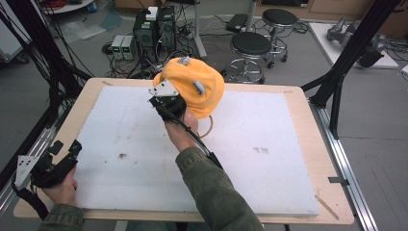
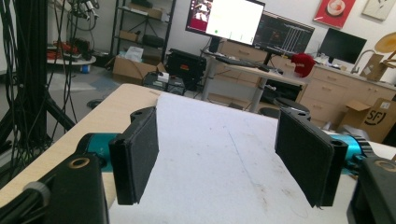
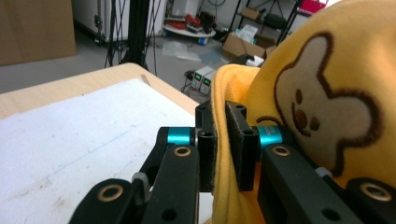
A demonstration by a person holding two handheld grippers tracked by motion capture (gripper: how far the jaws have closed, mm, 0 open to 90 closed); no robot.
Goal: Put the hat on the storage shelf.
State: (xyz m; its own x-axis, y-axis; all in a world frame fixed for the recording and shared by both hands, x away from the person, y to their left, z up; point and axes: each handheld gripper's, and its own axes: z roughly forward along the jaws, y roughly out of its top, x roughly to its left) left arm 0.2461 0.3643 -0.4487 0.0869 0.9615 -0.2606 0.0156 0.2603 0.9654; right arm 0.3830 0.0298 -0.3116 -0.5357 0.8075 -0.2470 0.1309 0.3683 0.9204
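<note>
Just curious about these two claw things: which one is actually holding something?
The right gripper, over the middle of the table: its jaws pinch the edge of the yellow hat. The left gripper, at the table's corner, has its jaws wide apart with nothing between them.

The right gripper (image 1: 169, 98) holds a yellow fabric hat (image 1: 195, 86) above the white foam board (image 1: 250, 159); the left gripper (image 1: 65, 153) rests at the wooden table's (image 1: 308, 110) near-left corner.

A pale wooden counter (image 1: 300, 103) carries a white foam board (image 1: 250, 144) covering most of its top, smudged with dark marks just beside the left claw (image 1: 72, 149).
</note>
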